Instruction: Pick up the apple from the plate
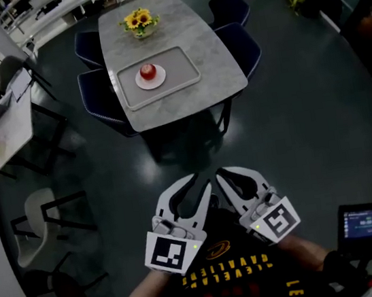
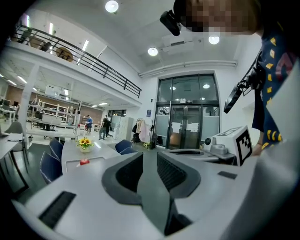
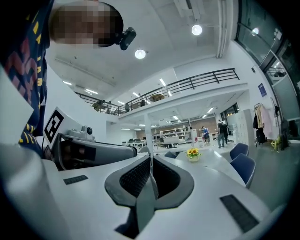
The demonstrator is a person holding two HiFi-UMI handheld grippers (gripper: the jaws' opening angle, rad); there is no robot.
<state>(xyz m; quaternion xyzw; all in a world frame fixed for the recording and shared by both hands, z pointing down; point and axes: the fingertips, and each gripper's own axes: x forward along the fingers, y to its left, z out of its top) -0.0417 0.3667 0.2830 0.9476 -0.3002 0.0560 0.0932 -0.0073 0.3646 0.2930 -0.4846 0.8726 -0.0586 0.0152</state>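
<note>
The apple (image 1: 148,71) sits on a white plate (image 1: 161,80) inside a grey tray (image 1: 184,62) on the bench (image 1: 217,54), with a vase of yellow flowers (image 1: 140,22) beyond it. Both tools are held near the person's chest, well apart from the bench. The left tool (image 1: 201,180) has its jaws narrowly spread, with only floor showing between them. The right tool (image 1: 220,172) has its jaws pressed together on nothing. In the left gripper view the apple is only a small red speck. In the right gripper view the tool's body hides it.

Yellow flowers (image 1: 140,22), tray (image 1: 182,61), grey table (image 1: 220,74)
</note>
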